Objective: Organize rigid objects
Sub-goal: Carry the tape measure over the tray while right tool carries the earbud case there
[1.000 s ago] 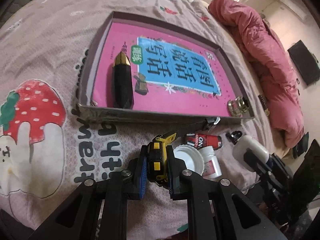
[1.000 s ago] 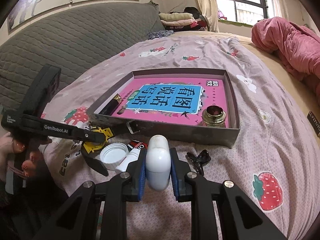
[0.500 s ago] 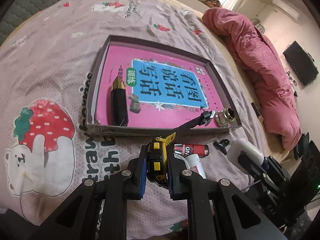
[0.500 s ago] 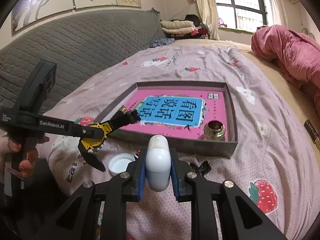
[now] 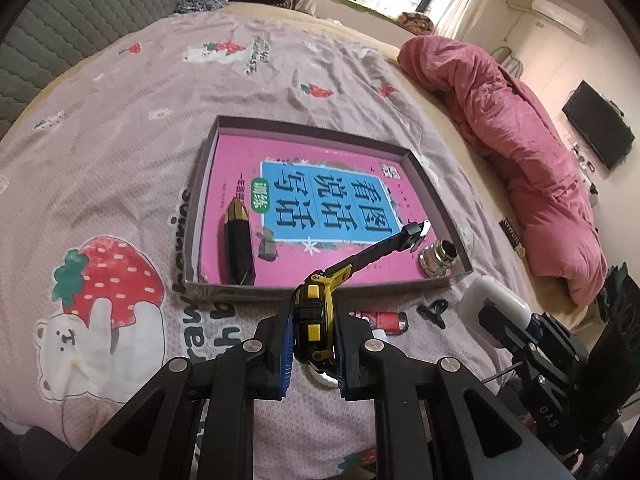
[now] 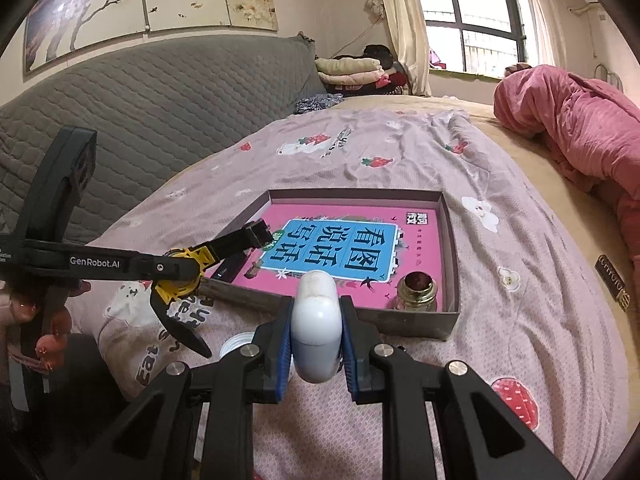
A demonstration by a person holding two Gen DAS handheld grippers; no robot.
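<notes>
You are working over a bed spread with a mauve sheet printed with strawberries and bears; a grey quilted headboard stands beyond, a window behind it, and a pink duvet is heaped to the right. Ahead of both claws lies a shallow box lined with a pink book cover.

Your left gripper is clamped tight on a yellow-and-black spring clamp, one black arm of it reaching out over the box. Your right gripper is closed on a white, round-ended bottle, held above the sheet just short of the box.

In the box lie a black-and-gold pen and a brass fitting. Below your left claw a red tube and a small black clip are partly hidden; the tube's label is unreadable.
</notes>
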